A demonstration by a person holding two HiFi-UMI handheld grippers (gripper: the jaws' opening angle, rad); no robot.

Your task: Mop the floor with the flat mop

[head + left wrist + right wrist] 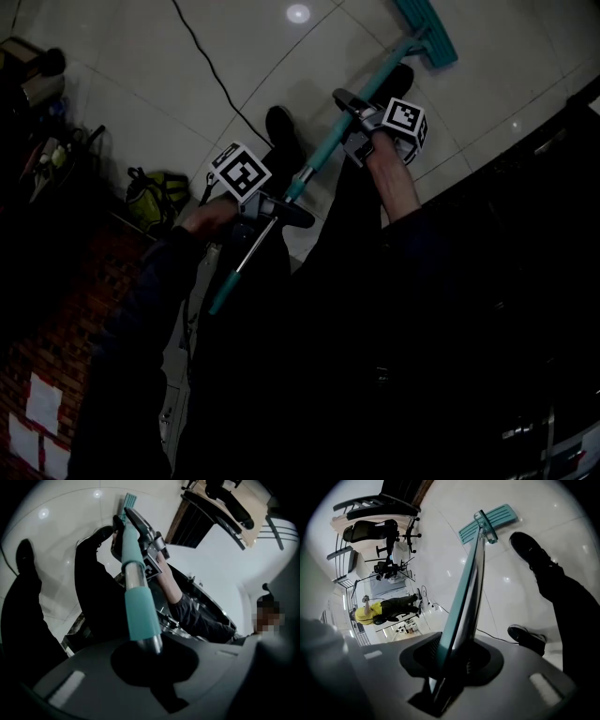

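Observation:
The flat mop's teal handle slants from lower left to upper right, and its teal head lies flat on the white tiled floor. My left gripper is shut on the lower part of the handle, near the silver section and teal grip. Higher up the handle, my right gripper is shut on it too. In the right gripper view the handle runs from my jaws out to the head. The left gripper view shows the right gripper ahead on the shaft.
The person's black shoes stand either side of the handle. A black cable crosses the floor. A green-yellow bag sits by a brick wall. A dark counter fills the right. An office chair and a person in yellow are far off.

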